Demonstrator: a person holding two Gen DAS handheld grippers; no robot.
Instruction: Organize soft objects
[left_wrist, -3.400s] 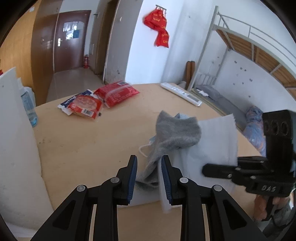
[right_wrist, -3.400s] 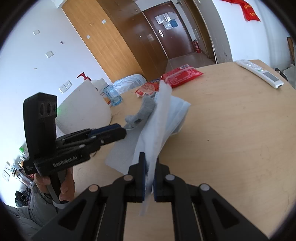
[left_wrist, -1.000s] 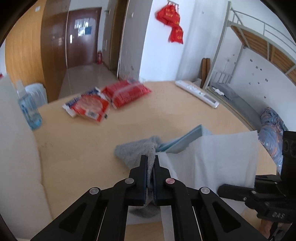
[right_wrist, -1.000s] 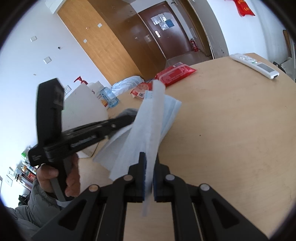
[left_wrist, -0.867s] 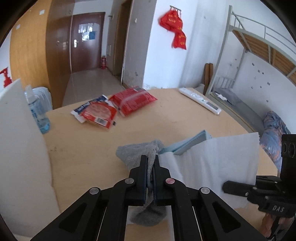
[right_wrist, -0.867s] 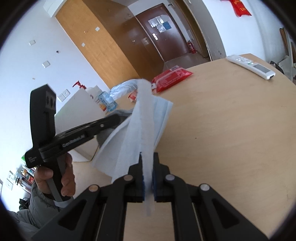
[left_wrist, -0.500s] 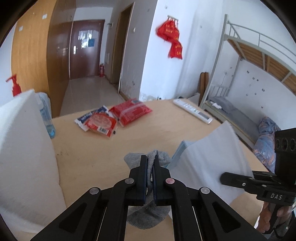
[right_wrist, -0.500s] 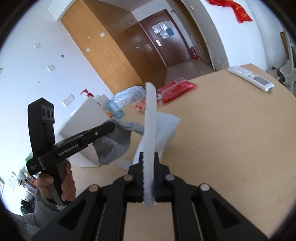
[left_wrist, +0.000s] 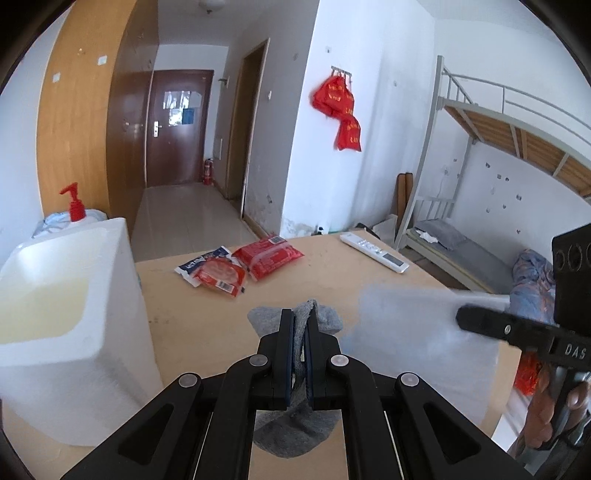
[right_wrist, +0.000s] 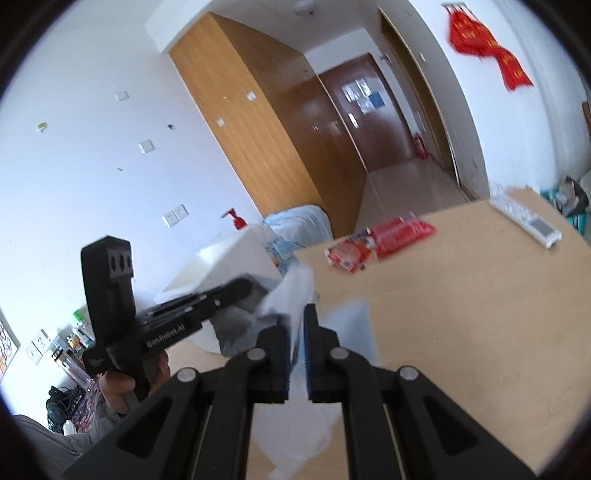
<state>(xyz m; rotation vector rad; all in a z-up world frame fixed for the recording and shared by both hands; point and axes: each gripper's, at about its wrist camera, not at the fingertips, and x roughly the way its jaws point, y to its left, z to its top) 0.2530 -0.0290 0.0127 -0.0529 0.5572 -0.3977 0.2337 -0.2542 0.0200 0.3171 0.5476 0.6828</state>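
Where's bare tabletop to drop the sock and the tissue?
Free: the broad stretch of table between the red snack packs, the remote and the grippers. Also the strip between packs and remote. Crowded: the left edge, taken by the white foam box. Left gripper holds the grey sock, right gripper the white tissue.

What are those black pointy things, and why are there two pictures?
They are grabbing tools. A person holds one in each hand, and each tool has two fingers and a small camera that looks along them, so each picture comes from one tool.

In the left tool's picture, the left gripper is shut on a grey sock. In the right tool's picture, the right gripper is shut on a thin white sheet.

On the wooden table lie red snack packets and a white remote. A white foam box stands at the table's left.
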